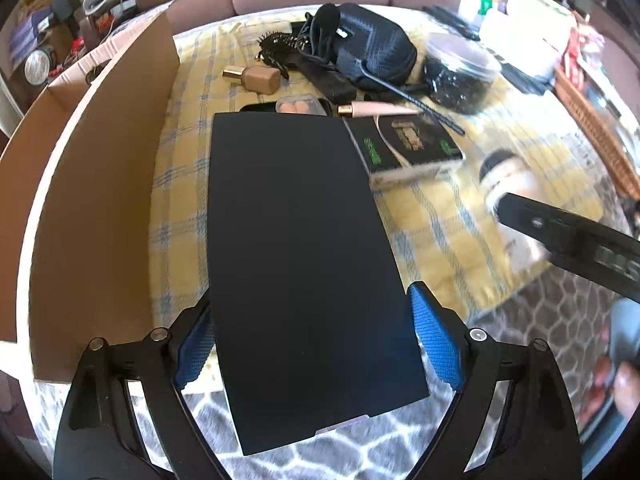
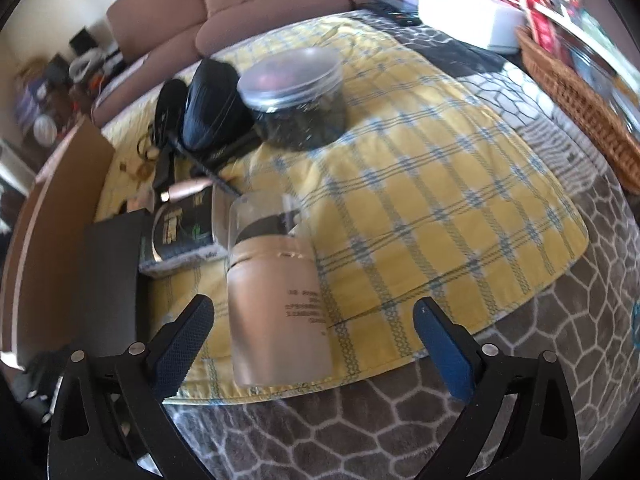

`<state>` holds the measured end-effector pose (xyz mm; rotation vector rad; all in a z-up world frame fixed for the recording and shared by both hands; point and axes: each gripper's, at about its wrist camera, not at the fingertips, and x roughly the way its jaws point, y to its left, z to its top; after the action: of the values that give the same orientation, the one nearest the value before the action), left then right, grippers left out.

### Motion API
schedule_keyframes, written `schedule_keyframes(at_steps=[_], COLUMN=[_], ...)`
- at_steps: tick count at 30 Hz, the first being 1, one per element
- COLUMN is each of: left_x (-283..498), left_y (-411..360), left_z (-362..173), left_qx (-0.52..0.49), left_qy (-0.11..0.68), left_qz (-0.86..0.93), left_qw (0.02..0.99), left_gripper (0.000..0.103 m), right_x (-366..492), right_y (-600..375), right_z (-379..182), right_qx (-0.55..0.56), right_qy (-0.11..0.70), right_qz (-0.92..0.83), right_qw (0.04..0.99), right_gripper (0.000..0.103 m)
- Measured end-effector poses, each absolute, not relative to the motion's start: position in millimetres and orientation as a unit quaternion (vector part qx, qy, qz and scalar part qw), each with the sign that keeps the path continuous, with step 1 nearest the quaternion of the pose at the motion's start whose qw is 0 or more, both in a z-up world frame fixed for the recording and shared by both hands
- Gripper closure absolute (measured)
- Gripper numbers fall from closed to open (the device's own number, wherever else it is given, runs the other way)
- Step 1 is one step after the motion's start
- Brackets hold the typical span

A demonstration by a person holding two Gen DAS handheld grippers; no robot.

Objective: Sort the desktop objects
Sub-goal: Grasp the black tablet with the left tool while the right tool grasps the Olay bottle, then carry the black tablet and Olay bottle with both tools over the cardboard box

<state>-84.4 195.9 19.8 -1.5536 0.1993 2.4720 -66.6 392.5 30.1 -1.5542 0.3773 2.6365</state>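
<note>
My left gripper (image 1: 312, 340) is shut on a flat black box (image 1: 300, 248), its blue pads pressed to the box's long sides; the box hovers over the yellow plaid cloth (image 1: 432, 224). It also shows at the left in the right wrist view (image 2: 112, 276). My right gripper (image 2: 316, 344) is open around a frosted lotion bottle (image 2: 276, 308) with a clear cap, lying on the cloth between the pads without touching them. In the left wrist view the bottle (image 1: 508, 188) sits behind a right gripper finger (image 1: 568, 240).
An open cardboard box (image 1: 100, 184) stands at the left. On the cloth lie a black book (image 1: 408, 144), a pink tube (image 1: 380, 110), an earplug case (image 1: 302, 105), a foundation bottle (image 1: 260, 78), a hairbrush (image 1: 280, 46), a black pouch (image 1: 368, 48) and a jar (image 2: 298, 96). A wicker basket (image 2: 576, 96) is at right.
</note>
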Motion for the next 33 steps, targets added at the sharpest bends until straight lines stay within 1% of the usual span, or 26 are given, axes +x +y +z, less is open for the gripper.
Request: schedule_keyframes(at_steps=[2,3,5,6,7,8,9,10,11,13,19,25,31,33], left_x=[-88,-91,-99,-102,-104,-107,-110,-111,-113,-113,-104,-93,-90,-89], left_y=[198,200,207,210,211,209,207,205,203,196,183,181,169,159], left_z=[19,18,14,12,9,8,7,6,6,6,21,52,90,106], left_qx=[-0.529,-0.531,-0.533,-0.534,-0.534,-0.535,-0.538,-0.540,-0.539,-0.541,-0.536,-0.522,-0.507,-0.500], left_qy=[0.077,0.083,0.100,0.108,0.113,0.107,0.099,0.094,0.087,0.075,0.036,0.008,-0.032,-0.048], left_qz=[0.839,0.838,0.836,0.834,0.834,0.834,0.833,0.833,0.833,0.832,0.834,0.838,0.839,0.840], left_qw=[0.099,0.095,0.085,0.082,0.078,0.077,0.079,0.081,0.088,0.099,0.125,0.161,0.194,0.203], left_gripper=[0.015,0.015,0.010,0.008,0.005,0.006,0.006,0.012,0.013,0.014,0.014,0.016,0.016,0.016], right_x=[-69,-70,-69,-69,-68,-67,-66,-65,-64,-64,-57,-47,-31,-27], right_y=[384,383,380,379,379,381,382,382,384,386,399,414,417,411], right_z=[25,23,21,21,22,24,25,24,23,24,33,52,81,92], right_qx=[-0.513,-0.515,-0.513,-0.511,-0.508,-0.504,-0.503,-0.504,-0.505,-0.504,-0.484,-0.447,-0.402,-0.393], right_qy=[0.095,0.089,0.078,0.077,0.080,0.090,0.098,0.102,0.104,0.110,0.166,0.233,0.264,0.260], right_qz=[0.853,0.852,0.855,0.856,0.858,0.859,0.859,0.858,0.857,0.857,0.859,0.863,0.874,0.878], right_qw=[0.028,0.023,0.022,0.021,0.017,0.009,0.007,0.006,0.002,-0.002,-0.016,-0.041,-0.071,-0.077], right_gripper=[0.017,0.028,0.032,0.039,0.049,0.055,0.055,0.055,0.055,0.055,0.055,0.055,0.055,0.055])
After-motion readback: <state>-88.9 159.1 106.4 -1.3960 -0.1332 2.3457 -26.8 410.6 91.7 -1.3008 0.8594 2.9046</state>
